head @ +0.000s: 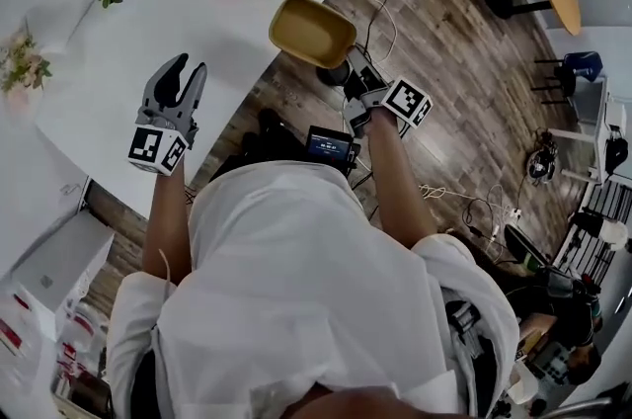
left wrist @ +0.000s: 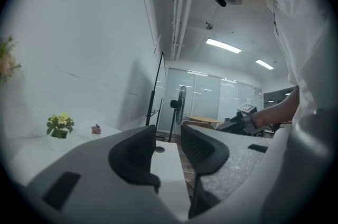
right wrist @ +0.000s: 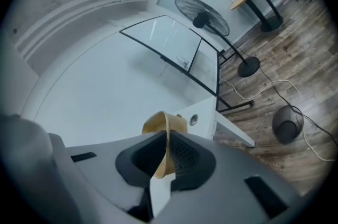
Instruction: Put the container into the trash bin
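Tan container (head: 311, 30) hangs just off the table (head: 89, 91) edge. Its rim is clamped between the fingers (right wrist: 186, 155) of the right gripper (head: 355, 63), which press together on the thin wall. The left gripper (head: 180, 79), at 9 o'clock from the container, sits over the table with its fingers (left wrist: 133, 157) apart on nothing. The step in hand looks like the carry to the bin. A dark round vessel (right wrist: 288, 123) on the floor, at 4 o'clock in the right gripper view, may be that bin. The next move calls for bringing the container above it, then releasing.
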Tool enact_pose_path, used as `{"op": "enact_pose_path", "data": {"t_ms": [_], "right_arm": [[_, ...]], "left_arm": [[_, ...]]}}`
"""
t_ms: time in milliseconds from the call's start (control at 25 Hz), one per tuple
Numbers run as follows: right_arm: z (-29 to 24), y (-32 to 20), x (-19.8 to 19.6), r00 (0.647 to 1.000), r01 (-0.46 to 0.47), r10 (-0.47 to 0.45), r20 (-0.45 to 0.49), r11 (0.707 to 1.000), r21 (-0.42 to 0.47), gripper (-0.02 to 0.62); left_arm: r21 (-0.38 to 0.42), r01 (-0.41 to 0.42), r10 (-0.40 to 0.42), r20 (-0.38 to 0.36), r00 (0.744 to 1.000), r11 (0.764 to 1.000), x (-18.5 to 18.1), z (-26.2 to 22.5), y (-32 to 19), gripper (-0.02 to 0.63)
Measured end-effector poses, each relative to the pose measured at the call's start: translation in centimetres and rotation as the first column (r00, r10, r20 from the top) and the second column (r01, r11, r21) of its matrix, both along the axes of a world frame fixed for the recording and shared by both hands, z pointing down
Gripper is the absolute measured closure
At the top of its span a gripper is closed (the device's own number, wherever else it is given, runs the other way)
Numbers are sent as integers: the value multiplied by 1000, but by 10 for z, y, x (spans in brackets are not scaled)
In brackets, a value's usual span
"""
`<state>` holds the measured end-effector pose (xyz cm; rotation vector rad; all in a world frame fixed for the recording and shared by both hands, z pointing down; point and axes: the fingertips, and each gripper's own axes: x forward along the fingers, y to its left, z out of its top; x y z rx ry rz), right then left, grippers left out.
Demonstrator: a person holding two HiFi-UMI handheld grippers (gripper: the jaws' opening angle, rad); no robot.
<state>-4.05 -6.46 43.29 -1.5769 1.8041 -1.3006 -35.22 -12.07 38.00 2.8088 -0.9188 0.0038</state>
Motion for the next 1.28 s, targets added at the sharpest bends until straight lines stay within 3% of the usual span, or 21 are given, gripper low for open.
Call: {"op": "enact_pose_path", "data": {"t_ms": [160,600,800,920,1120,1280], "right_arm": [[-2,40,25,994,-105,105,-6,994,8,551],[-3,118,95,949,-315,315,-18,949,35,551],[9,146,134,923,-384,384,-4,923,-16,551],[24,147,156,926,-377,377,28,926,6,551],[66,140,196,926,-372,374,57,927,-56,552],[102,118,236,936,-337,340,95,940,-48,551]], "left_arm": [[-11,-113,113,-16,993,994,30,10,12,454],[1,-353,353,-32,935,936,126,20,42,454],[8,-370,370,3,929,929,164,12,38,454],[-10,-382,382,20,924,924,190,21,34,454],[-58,-372,375,51,926,927,229,45,26,454],[-81,-362,367,68,928,929,267,62,22,455]]}}
